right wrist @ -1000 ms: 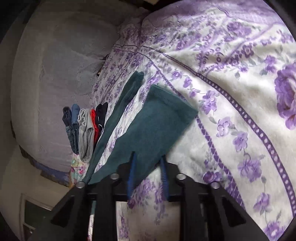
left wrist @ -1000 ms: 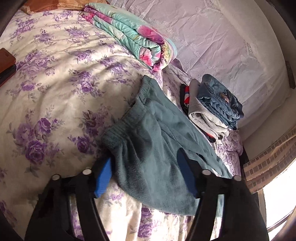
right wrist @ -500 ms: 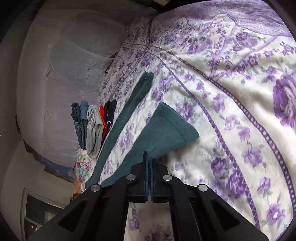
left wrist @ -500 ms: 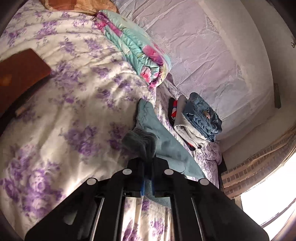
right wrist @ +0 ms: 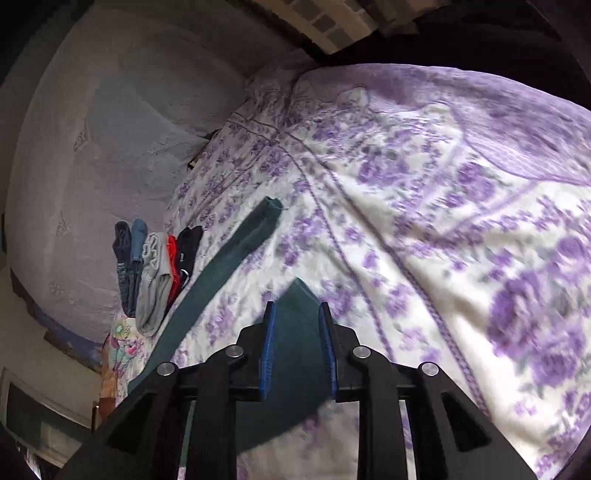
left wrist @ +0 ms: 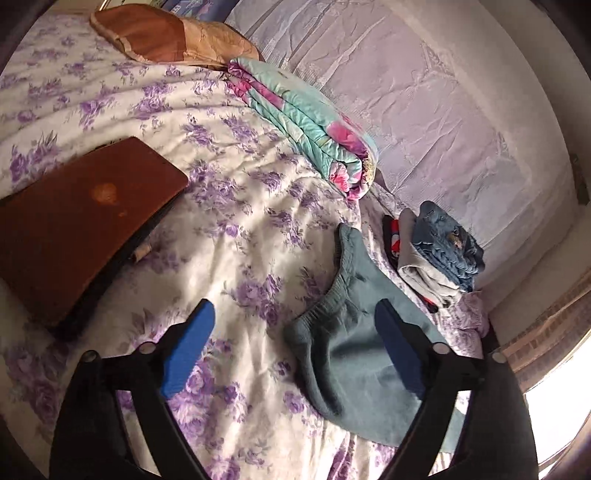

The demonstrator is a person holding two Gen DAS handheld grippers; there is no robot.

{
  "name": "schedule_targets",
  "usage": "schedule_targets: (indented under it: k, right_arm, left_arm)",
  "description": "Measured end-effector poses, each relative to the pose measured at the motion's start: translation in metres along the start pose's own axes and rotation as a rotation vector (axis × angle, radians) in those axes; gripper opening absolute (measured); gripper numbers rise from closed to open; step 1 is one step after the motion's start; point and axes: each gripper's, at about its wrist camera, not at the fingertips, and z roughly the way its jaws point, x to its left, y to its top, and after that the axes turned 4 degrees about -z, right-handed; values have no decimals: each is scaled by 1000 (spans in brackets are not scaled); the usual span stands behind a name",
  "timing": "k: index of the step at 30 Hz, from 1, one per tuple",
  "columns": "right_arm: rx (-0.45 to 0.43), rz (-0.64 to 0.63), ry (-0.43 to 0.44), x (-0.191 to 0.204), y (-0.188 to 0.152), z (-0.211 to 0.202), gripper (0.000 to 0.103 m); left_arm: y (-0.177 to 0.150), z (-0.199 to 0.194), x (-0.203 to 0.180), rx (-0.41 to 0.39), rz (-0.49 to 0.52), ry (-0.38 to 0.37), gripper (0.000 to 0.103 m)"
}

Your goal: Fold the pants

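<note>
Teal pants (left wrist: 351, 354) lie flat on the purple-flowered bedcover (left wrist: 240, 229). In the left wrist view their ribbed waistband runs away from me. My left gripper (left wrist: 293, 306) hovers above it with jaws opening wide; the waistband corner sits between the blue pads, nearer the right one, and neither pad touches it. In the right wrist view one pant leg (right wrist: 221, 266) stretches toward the far end, and the other leg's cuff end (right wrist: 295, 332) lies between the fingers of my right gripper (right wrist: 297, 306). Its jaws are opening and the pads no longer pinch the cloth.
A stack of folded clothes (left wrist: 439, 251) sits beside the pants against the cloth-covered wall (left wrist: 424, 92); it also shows in the right wrist view (right wrist: 155, 266). A folded turquoise quilt (left wrist: 306, 122), a brown pillow (left wrist: 166, 33) and a flat brown board (left wrist: 81, 214) lie on the bed.
Half a second ago both grippers were shut on the pants, the left on the bunched waistband, the right on the cuff. Both have let go, and the waistband has spread flat.
</note>
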Motion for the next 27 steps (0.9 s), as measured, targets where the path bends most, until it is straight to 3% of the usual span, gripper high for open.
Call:
schedule_targets:
  k: [2, 4, 9, 12, 13, 14, 15, 19, 24, 25, 27]
  right_arm:
    - [-6, 10, 33, 10, 24, 29, 61]
    - [0, 29, 19, 16, 46, 60, 61]
    - [55, 115, 17, 12, 79, 136, 61]
    - [51, 144, 3, 10, 84, 160, 59]
    - [45, 131, 4, 12, 85, 163, 55]
    - [53, 108, 8, 16, 86, 165, 26]
    - [60, 92, 20, 23, 85, 165, 6]
    - [23, 5, 63, 44, 85, 128, 6]
    - [244, 5, -130, 1, 71, 134, 8]
    - [241, 31, -75, -8, 69, 130, 10]
    - [194, 59, -63, -12, 71, 110, 33]
  left_arm:
    - [-7, 17, -2, -11, 17, 32, 93]
    - [-6, 24, -2, -14, 9, 80, 93]
    - [-6, 18, 12, -43, -26, 3, 98]
    - [-7, 20, 8, -43, -12, 21, 98]
    - [-8, 22, 6, -39, -3, 34, 98]
    - [-8, 23, 4, -35, 4, 44, 98]
    - [-8, 23, 4, -33, 7, 48, 98]
    - [-8, 22, 6, -40, -3, 30, 98]
    - [-7, 23, 5, -31, -2, 39, 98]
    - [-7, 24, 5, -21, 1, 47, 98]
    - [-5, 26, 1, 3, 13, 69, 98]
